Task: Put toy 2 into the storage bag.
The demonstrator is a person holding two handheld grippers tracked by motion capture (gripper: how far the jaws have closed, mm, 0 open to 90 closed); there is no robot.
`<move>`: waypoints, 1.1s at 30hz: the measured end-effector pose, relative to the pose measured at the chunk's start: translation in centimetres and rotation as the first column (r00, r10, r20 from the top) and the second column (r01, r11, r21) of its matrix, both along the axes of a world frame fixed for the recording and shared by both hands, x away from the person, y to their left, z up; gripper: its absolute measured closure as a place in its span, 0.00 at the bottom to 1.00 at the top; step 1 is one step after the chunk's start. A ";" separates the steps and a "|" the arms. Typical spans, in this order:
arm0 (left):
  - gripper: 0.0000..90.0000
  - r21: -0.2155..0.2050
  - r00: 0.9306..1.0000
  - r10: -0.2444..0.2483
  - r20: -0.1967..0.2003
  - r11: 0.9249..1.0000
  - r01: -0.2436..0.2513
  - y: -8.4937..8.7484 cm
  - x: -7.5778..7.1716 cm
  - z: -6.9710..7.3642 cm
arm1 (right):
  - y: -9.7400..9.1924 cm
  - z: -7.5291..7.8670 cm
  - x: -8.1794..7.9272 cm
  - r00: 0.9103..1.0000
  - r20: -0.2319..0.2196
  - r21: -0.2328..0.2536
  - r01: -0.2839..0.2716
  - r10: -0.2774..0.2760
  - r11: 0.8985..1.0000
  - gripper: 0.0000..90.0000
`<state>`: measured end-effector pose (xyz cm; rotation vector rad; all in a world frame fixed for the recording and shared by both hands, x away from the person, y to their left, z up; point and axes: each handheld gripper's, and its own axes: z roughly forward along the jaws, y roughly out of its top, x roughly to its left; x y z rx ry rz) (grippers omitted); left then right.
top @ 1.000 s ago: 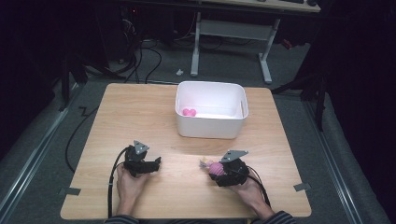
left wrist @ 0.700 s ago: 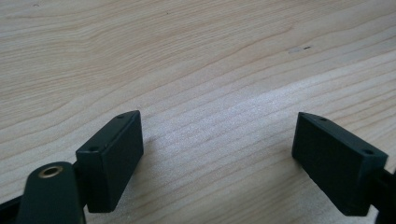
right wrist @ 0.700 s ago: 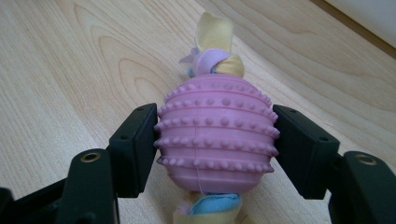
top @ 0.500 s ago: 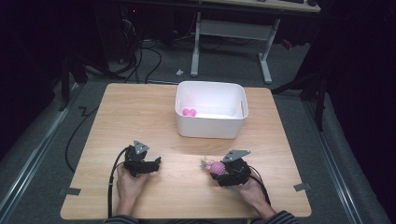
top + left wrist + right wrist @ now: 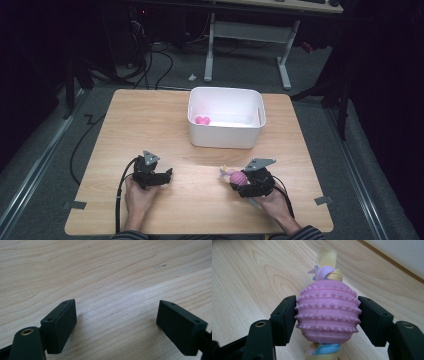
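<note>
Pink ribbed rubber, studded with small bumps, is sitting squarely between the jaws of the right gripper [image 5: 327, 320]: the toy [image 5: 327, 315] is being pressed on both flanks by the black pads, which are closed to about a third of their travel and are contacting it at 3 and 9 o'clock. Yellow, lilac and blue cloth is passing through its core and poking out at 12 and 6 o'clock. In the high view this gripper [image 5: 239, 179] is lying low over the wooden table [image 5: 150, 125], near the front edge, with the toy [image 5: 235, 176] at its tip.

The left gripper [image 5: 117, 322] is standing wide open and holding nothing; bare wood is showing between its pads. In the high view it [image 5: 167, 175] is resting at 9 o'clock from the right one, well apart.

The white bin [image 5: 226, 135] is standing at 12 o'clock from the right gripper, with a small pink piece [image 5: 202, 120] lying inside near its left wall.

Risk assessment: the toy is rounded and soft, so the pads are bearing on a curved face; a quick lift or tilt could roll it out. The loose cloth tail could snag the bin rim on transfer.
</note>
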<state>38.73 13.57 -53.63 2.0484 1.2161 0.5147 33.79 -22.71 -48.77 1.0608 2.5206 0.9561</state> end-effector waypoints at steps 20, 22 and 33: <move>0.19 -0.001 1.000 0.000 0.000 1.000 0.000 0.0 0.0 0.0 | -2.1 3.5 0.6 1.000 0.030 0.042 -0.009 0.007 0.999 0.39; 0.19 -0.001 1.000 0.000 0.000 1.000 0.000 0.0 0.0 0.0 | -2.2 3.6 0.7 0.999 0.031 0.040 -0.008 0.007 0.999 0.39; 0.19 -0.001 1.000 0.000 0.000 1.000 0.000 0.0 0.0 0.0 | -2.8 5.6 1.3 0.999 0.053 0.044 -0.013 0.011 0.999 0.39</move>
